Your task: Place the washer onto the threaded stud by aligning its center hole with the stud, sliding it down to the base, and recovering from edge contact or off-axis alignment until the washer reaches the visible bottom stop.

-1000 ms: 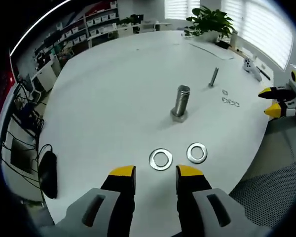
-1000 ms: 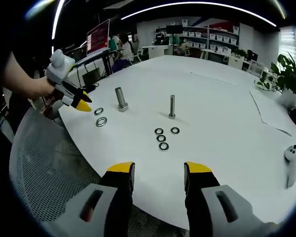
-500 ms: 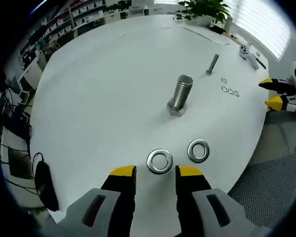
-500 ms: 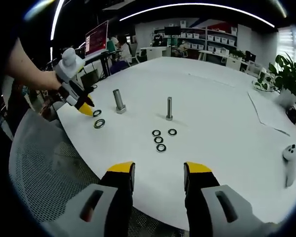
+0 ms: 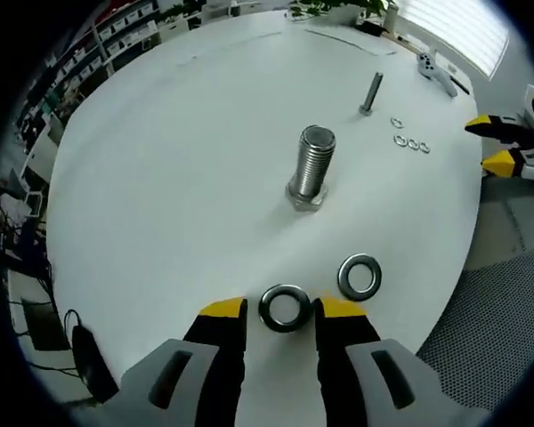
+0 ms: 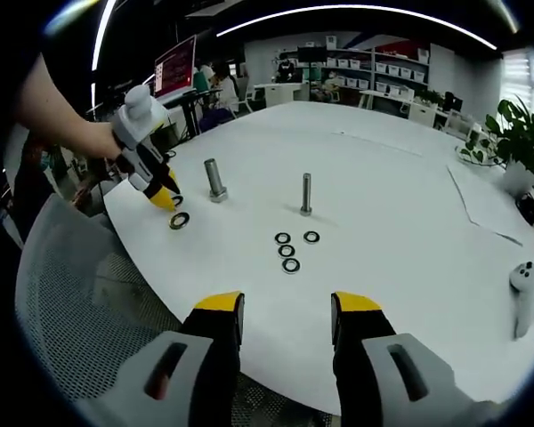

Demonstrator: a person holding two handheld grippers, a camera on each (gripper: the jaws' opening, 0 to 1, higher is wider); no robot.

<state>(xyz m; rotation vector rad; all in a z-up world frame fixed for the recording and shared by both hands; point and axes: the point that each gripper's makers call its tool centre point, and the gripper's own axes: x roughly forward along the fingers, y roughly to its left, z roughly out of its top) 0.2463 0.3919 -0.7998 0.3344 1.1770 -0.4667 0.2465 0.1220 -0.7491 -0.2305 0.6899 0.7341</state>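
while left gripper [image 5: 282, 309] tilts down, jaws wide astride washer [image 5: 284, 307]; right gripper [image 6: 286, 306] level, wide

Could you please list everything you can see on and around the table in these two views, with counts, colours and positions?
Table: one, white, round.
Large threaded stud: one, silver, upright on a hex base mid-table.
Thin stud: one, silver, upright farther along the table.
Large washers: two, silver, flat near the table edge; one between the left fingers, one beside it.
Small washers: four, dark-ringed, clustered by the thin stud.
Controller: one, white, at the table edge.
Plant: one, green, at the far side.
Mesh chair: one, grey, beside the table.
Left gripper: yellow-tipped fingers, open around a washer.
Right gripper: yellow-tipped fingers, open, at the near table edge.
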